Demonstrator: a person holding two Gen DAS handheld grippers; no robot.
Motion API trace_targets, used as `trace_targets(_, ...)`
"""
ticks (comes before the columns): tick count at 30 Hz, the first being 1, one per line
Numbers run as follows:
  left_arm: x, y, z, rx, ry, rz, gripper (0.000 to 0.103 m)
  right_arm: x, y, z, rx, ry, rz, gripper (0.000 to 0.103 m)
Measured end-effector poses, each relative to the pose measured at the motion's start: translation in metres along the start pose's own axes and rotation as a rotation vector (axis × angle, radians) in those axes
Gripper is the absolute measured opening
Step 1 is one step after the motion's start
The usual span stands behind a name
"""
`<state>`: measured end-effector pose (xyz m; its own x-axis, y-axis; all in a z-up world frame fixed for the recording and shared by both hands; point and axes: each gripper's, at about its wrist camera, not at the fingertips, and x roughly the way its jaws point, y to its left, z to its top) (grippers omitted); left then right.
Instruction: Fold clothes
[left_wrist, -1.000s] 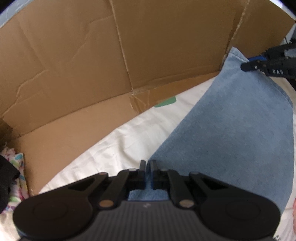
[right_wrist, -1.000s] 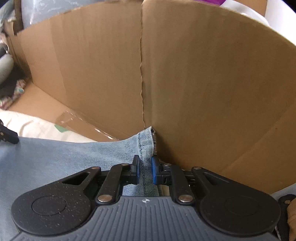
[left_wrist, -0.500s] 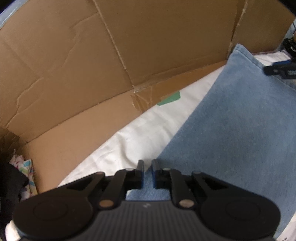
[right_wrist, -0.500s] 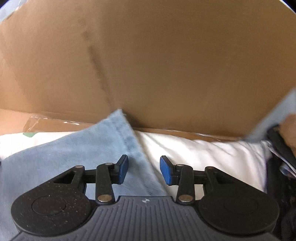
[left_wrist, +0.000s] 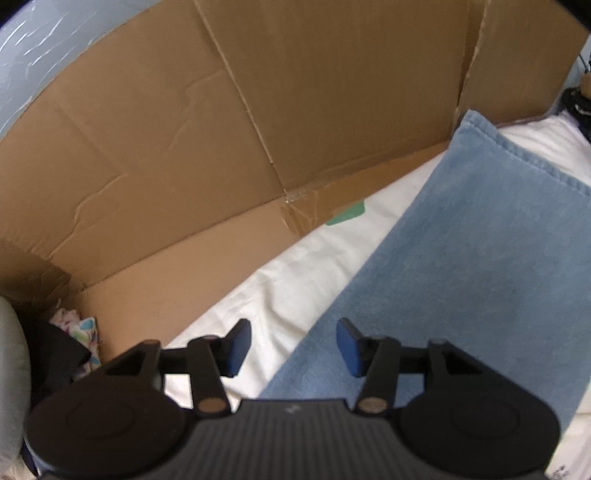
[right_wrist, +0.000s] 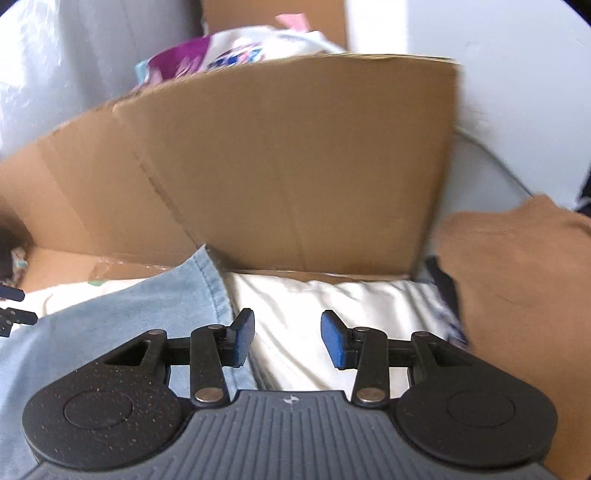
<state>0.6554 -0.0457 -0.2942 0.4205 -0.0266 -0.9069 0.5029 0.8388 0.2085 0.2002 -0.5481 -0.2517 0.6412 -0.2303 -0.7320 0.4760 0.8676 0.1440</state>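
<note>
The blue denim cloth (left_wrist: 461, 266) is lying flat on the white sheet (left_wrist: 295, 280), with its far corner touching the cardboard wall (left_wrist: 258, 122); the left gripper (left_wrist: 291, 345) is hanging over the cloth's near edge, and its jaws are opening with nothing pinched between them; the right gripper (right_wrist: 287, 338) is sitting beside the cloth's hemmed edge, over the sheet, with its jaws spread and empty. The step looks like letting go after a fold; to do it well, the hands should be lifting straight up so the pads are not dragging the cloth; then they can be smoothing the corners so the edges are lining up.
</note>
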Motion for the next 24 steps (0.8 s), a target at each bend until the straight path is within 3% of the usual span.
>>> trace_targets(4, -0.008, -0.004, -0.002, -0.03, 0.003, -0.014, 0.054, -0.01, -0.011, -0.008, 0.01, 0.013, 0.021, 0.046)
trace_targets(12, -0.029, -0.022, -0.011, 0.013, 0.002, -0.039, 0.058, -0.017, -0.006, -0.026, -0.036, 0.048, 0.061, 0.046)
trace_targets(24, -0.036, -0.049, -0.037, 0.036, 0.037, -0.099, 0.058, -0.007, -0.008, -0.065, 0.132, 0.145, 0.189, 0.046)
